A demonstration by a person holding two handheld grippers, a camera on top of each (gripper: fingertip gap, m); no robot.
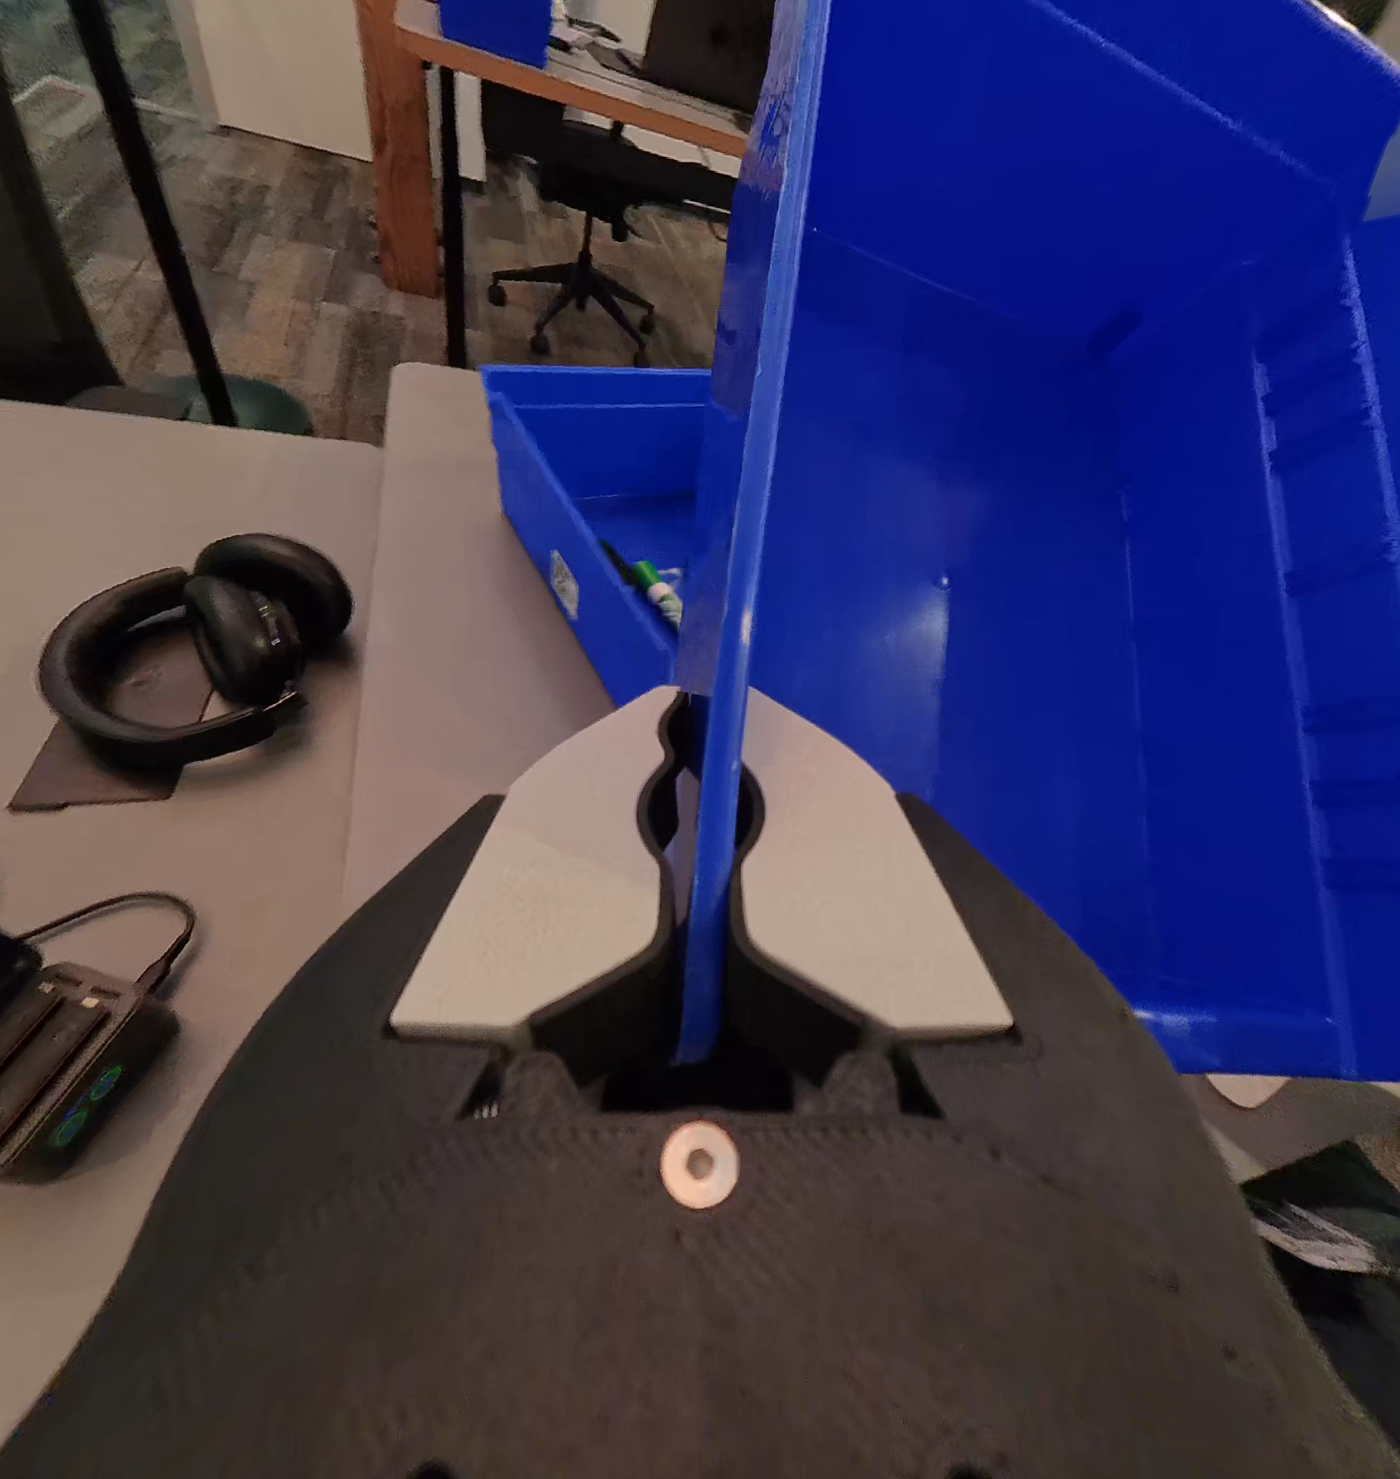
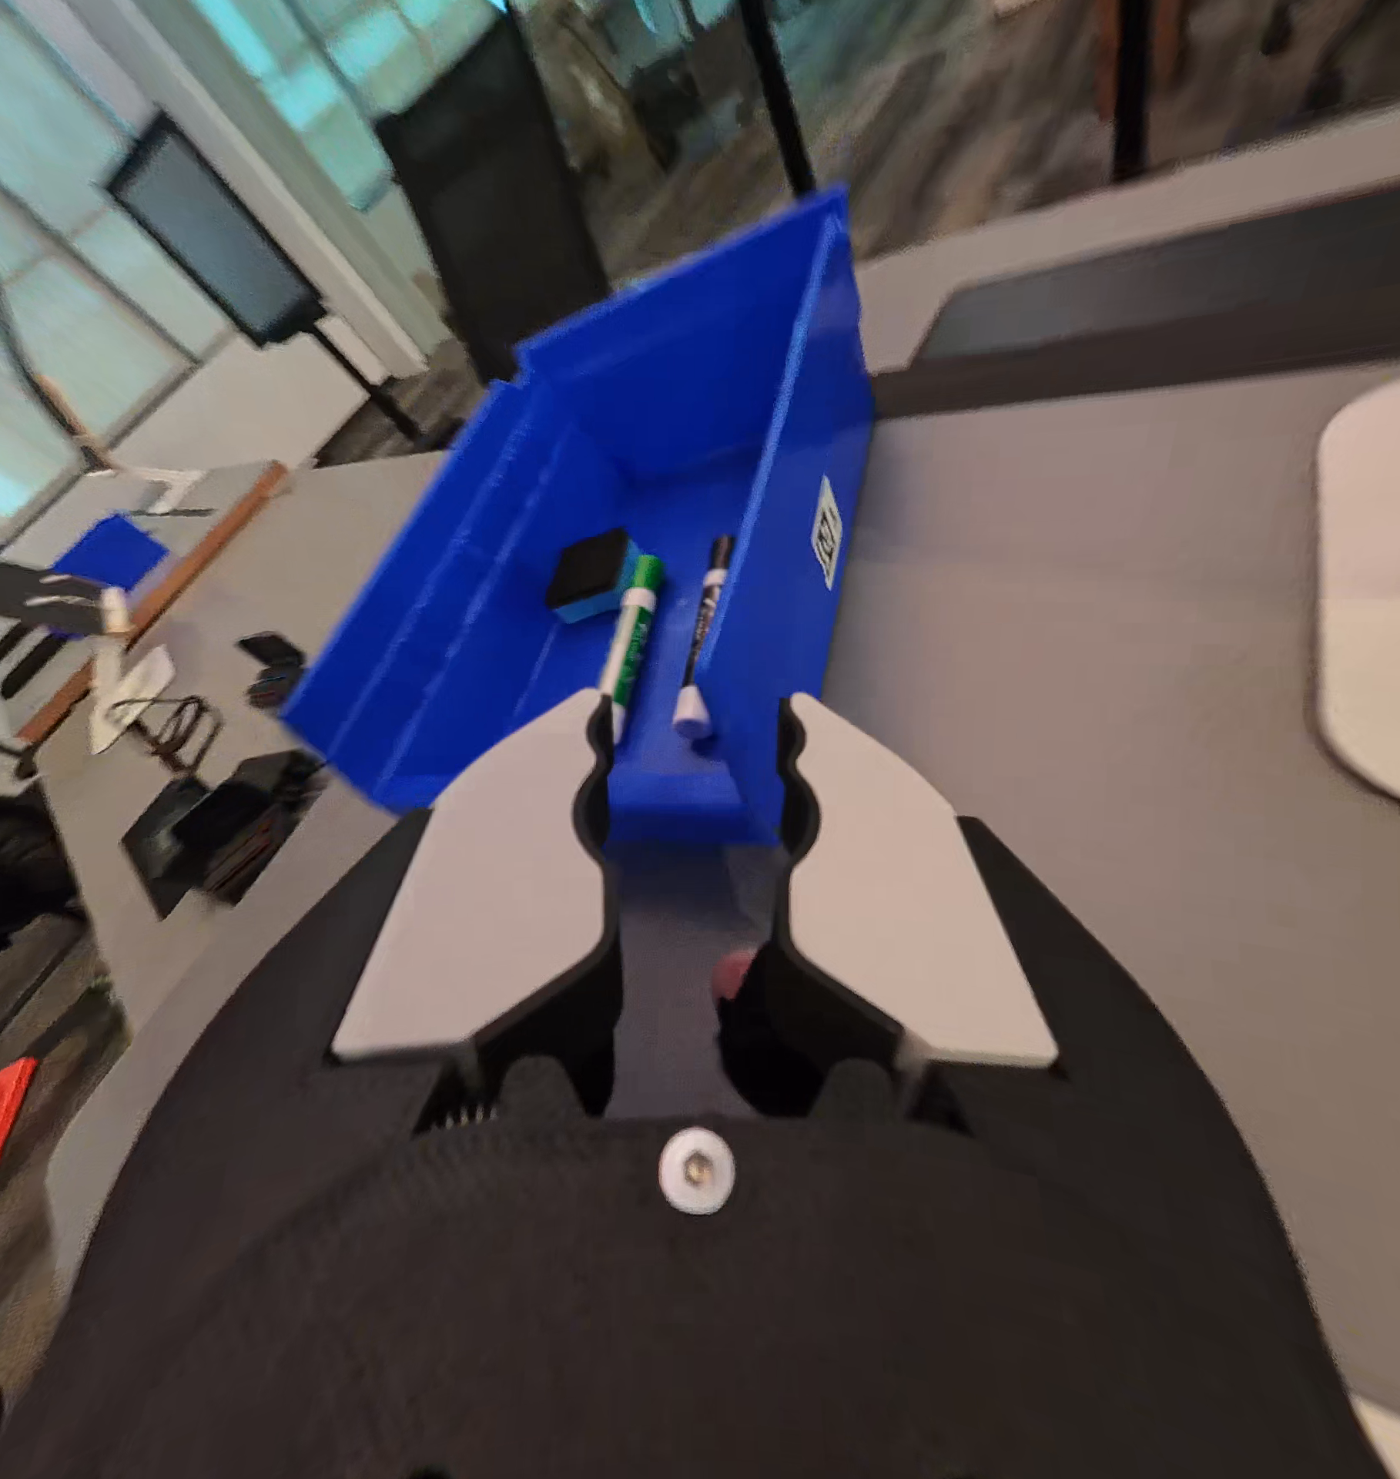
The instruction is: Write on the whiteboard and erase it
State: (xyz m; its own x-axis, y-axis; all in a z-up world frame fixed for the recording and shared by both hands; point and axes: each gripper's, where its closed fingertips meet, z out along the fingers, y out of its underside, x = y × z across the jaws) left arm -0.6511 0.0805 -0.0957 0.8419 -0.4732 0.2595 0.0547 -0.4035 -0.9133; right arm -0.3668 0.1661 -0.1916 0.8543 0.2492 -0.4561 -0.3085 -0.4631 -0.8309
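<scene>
The left tongs [image 1: 709, 720] pinch the wall of an empty blue bin [image 1: 1001, 560]. The right tongs [image 2: 693, 720] are spread over a second blue bin [image 2: 793, 480] on the worktop [image 2: 1081, 680]. Inside lie a green marker [image 2: 637, 632], a black marker [image 2: 705, 624] and an eraser [image 2: 593, 576]; the markers look light, stiff and slippery, best held mid-barrel.

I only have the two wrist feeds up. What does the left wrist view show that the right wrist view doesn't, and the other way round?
Only the left wrist view: the left gripper clamped on the wall of an empty blue bin held off the table, plus black headphones on the table.

Only the right wrist view: the right gripper open, holding nothing, and an eraser and black marker inside the second blue bin.

Both: that second bin on the grey table, and the green marker in it.
</scene>
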